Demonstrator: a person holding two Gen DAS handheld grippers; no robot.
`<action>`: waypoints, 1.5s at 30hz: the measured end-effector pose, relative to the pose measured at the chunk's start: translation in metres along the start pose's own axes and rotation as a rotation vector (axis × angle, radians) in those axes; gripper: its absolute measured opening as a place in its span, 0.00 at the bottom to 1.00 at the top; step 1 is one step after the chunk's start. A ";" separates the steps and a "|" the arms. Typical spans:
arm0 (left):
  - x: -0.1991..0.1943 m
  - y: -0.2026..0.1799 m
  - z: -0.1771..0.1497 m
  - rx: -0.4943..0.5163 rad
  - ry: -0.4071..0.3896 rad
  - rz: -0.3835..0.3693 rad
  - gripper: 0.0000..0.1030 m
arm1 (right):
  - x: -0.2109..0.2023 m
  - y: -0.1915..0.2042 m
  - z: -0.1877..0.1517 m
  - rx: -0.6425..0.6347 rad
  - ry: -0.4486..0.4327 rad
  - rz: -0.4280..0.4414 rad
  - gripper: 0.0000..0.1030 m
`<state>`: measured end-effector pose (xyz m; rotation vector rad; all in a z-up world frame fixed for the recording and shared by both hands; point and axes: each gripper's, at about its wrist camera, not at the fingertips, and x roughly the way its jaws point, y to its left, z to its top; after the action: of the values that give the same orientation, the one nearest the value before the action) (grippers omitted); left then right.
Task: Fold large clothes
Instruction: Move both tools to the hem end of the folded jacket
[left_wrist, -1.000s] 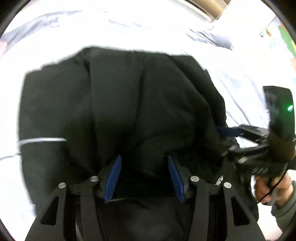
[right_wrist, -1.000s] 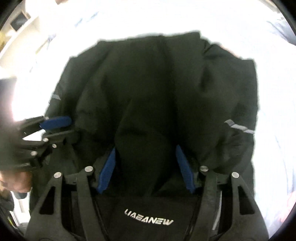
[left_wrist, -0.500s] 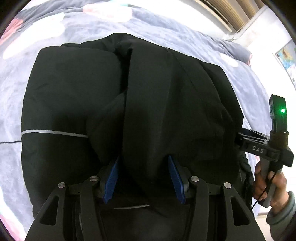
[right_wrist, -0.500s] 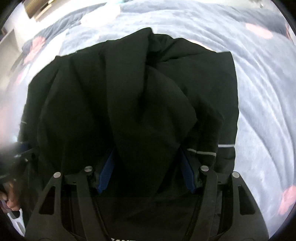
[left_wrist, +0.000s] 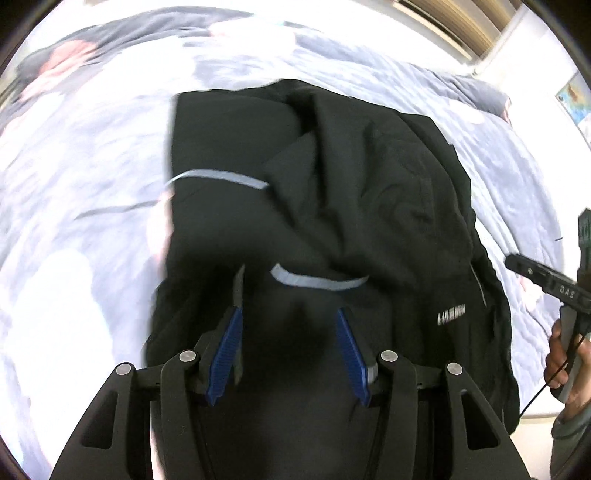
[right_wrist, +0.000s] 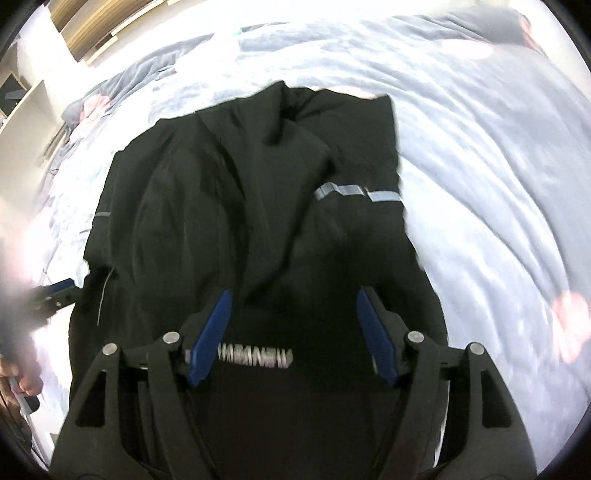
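A large black jacket (left_wrist: 351, 192) with grey reflective stripes lies folded in a heap on the bed; it also shows in the right wrist view (right_wrist: 229, 192). My left gripper (left_wrist: 288, 317) is open above its near edge, with no cloth between the blue pads. My right gripper (right_wrist: 293, 299) is open over the near edge too, by white lettering (right_wrist: 255, 358) on the cloth. The right gripper also shows at the right edge of the left wrist view (left_wrist: 546, 284). The left gripper shows at the left edge of the right wrist view (right_wrist: 55, 291).
A light blue-grey quilt (left_wrist: 92, 166) with pink patches covers the bed around the jacket, also seen in the right wrist view (right_wrist: 480, 166). A wooden headboard (right_wrist: 99, 22) and a wall stand at the far side.
Both grippers were closed on folds of the jacket and carried them forward. Now both are open and drawn back, and the jacket lies released on the quilt.
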<state>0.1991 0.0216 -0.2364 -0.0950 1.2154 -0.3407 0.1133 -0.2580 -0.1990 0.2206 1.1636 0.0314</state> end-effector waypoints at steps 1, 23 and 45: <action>-0.009 0.009 -0.012 -0.017 -0.006 0.008 0.53 | -0.005 -0.002 -0.010 0.014 0.004 -0.003 0.67; -0.103 0.091 -0.151 -0.298 -0.086 0.029 0.53 | -0.084 -0.058 -0.135 0.173 0.051 -0.084 0.69; -0.056 0.114 -0.227 -0.425 0.147 -0.003 0.53 | -0.030 -0.103 -0.228 0.342 0.281 -0.037 0.81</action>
<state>-0.0054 0.1718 -0.2945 -0.4443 1.4199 -0.0880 -0.1157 -0.3276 -0.2774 0.5095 1.4502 -0.1760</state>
